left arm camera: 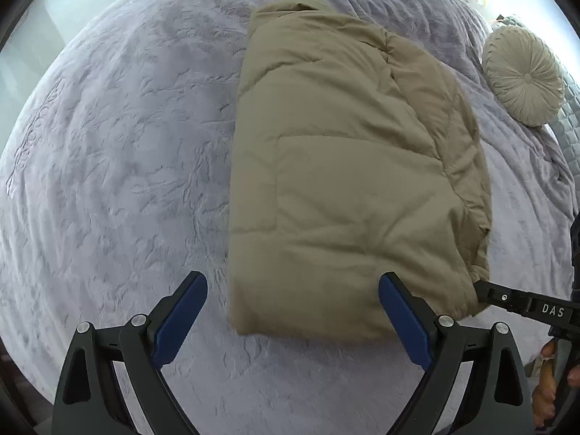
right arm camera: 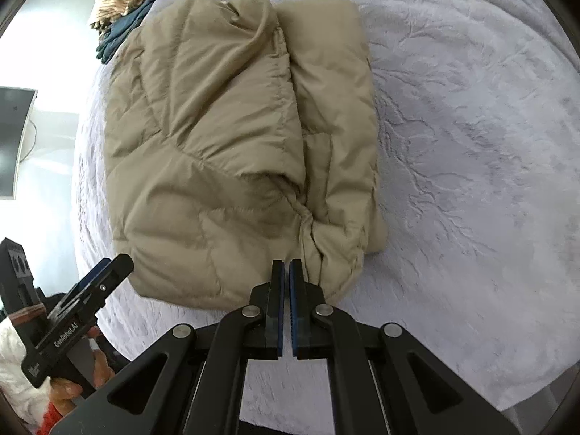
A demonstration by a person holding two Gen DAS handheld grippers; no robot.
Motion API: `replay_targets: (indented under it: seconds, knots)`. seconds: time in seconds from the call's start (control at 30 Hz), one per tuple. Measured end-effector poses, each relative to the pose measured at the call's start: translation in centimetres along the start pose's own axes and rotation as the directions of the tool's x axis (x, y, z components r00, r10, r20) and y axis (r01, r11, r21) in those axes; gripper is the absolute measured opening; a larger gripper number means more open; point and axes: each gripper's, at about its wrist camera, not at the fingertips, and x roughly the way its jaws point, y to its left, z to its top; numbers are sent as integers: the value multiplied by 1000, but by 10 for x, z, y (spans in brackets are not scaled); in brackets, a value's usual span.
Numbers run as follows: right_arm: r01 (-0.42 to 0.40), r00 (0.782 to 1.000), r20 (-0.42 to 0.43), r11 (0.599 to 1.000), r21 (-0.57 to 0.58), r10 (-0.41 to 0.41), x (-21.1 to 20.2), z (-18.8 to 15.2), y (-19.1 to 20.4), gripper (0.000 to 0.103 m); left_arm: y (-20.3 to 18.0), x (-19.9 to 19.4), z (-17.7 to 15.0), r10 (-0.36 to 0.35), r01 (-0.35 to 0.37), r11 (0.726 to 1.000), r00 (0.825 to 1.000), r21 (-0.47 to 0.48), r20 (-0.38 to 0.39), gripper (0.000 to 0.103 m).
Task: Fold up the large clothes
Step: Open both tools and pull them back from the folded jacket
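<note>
Just beyond both grippers, left spread, right closed, lies the jacket.

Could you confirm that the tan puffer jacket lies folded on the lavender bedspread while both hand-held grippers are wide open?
Not quite: only the left hand-held gripper is wide open. The right wrist view shows the right hand-held gripper closed at the edge of the tan puffer jacket, which does lie folded on the lavender bedspread.

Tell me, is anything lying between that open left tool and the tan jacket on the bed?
Nothing visible. The open left tool hovers right at the near edge of the tan puffer jacket, with only bare lavender bedspread below. The round cushion lies off to the side.
</note>
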Motion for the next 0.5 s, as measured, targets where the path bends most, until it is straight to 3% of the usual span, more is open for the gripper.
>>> replay_targets:
  seconds: [0.2,0.23,0.43,0.5]
  knots:
    - [36,999,9,999,-38,-35,-19,-14,18,3,-1,-15,-4,9,-9,1000,1000,15,-7,96]
    - [38,999,9,999,-39,-38,-21,-16,19,3,-1,-17,-4,12,-12,1000,1000,18,-11,103]
    - [44,999,23,999,-25,-44,-26,-28,26,3,1,-28,-7,36,-36,999,999,28,-9,103]
    - [65,997,37,997,-33,-63,-29,-28,22,13,3,-31,-7,39,-39,999,999,29,-7,103]
